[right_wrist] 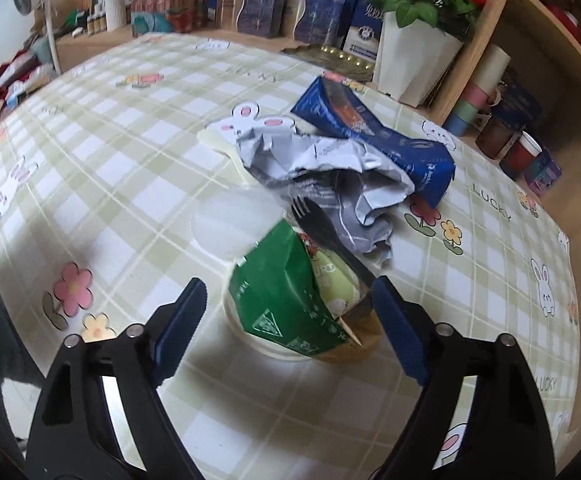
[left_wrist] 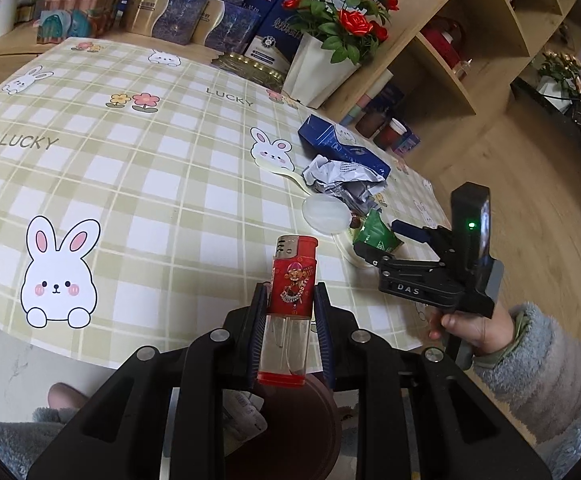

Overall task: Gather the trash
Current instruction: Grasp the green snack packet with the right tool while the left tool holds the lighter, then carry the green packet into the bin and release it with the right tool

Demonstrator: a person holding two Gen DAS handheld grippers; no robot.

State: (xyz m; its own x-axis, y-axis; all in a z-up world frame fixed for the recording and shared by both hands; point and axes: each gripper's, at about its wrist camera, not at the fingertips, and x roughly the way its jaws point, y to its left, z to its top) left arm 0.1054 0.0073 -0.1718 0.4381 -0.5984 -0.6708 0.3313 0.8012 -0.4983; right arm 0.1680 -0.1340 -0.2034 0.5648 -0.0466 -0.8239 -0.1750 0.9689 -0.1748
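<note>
- The left claw [left_wrist: 288, 312] is closed on a red lighter [left_wrist: 290, 304], gripping its clear lower half, red cap pointing away from the camera; it hangs at the lower middle of the left wrist view, above the near edge of the table [left_wrist: 130, 184].
- Directly under the lighter, at the bottom of that view, is a dark round opening [left_wrist: 310, 420] with a scrap of white paper [left_wrist: 246, 412] in it. I judge this to be the bin, with the lighter about to go in, though its rim is mostly hidden by the claw.
- The right claw [right_wrist: 286, 324] stands wide and holds nothing. Its blue pads sit either side of a shallow paper bowl [right_wrist: 346, 354] in the lower middle of the right wrist view, not yet pressing on it.
- That bowl carries a green packet [right_wrist: 278, 292] and a black plastic fork [right_wrist: 322, 228], the fork lying across toward the crumpled grey wrapper [right_wrist: 330, 184] behind it.
- Still on the table too: a blue carton [right_wrist: 370, 132] at upper right of the pile, a clear round lid [right_wrist: 230, 220] to the left of the bowl, and a rabbit-shaped card [right_wrist: 246, 124] beyond.
- So the collecting looks barely half done: one item in hand, the main pile untouched.
</note>
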